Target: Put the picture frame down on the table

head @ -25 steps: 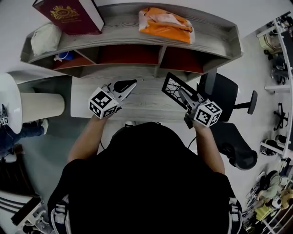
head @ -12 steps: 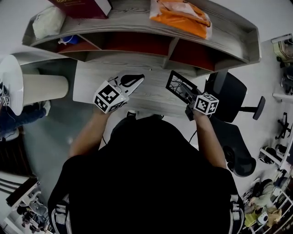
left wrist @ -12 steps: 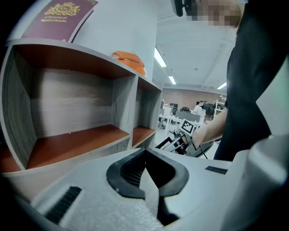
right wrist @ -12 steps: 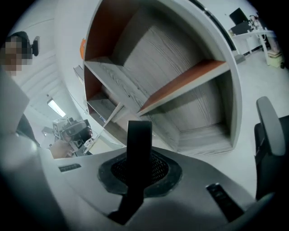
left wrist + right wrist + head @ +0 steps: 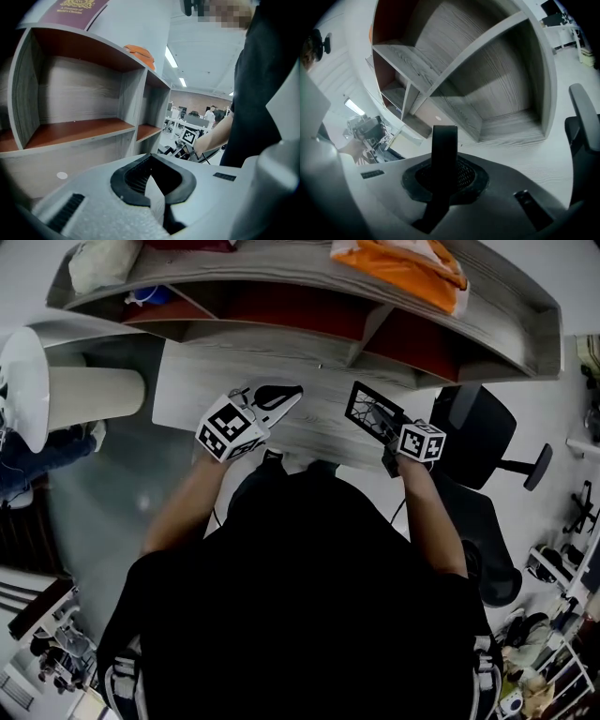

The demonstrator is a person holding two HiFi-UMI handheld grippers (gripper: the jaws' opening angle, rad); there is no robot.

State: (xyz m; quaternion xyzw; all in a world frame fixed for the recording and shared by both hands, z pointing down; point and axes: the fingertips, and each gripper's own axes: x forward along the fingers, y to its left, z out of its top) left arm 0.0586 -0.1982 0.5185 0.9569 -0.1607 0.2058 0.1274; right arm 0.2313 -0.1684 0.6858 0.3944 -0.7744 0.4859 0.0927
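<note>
The left gripper (image 5: 284, 396) hovers over the middle of the desk (image 5: 216, 381), its fingers (image 5: 206, 187) clenched together on nothing. At its 3 o'clock, the right gripper (image 5: 379, 420) has its fingers (image 5: 501, 197) clamped on the picture frame (image 5: 360, 405). The frame is a thin black rectangle with a dark panel crossed by pale branching lines. It is held tilted low over the desk's right end; I cannot tell if it touches.

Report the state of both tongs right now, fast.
Left tongs: closed, nothing between them.
Right tongs: closed on the edge of the black rectangular openwork picture frame.
</note>
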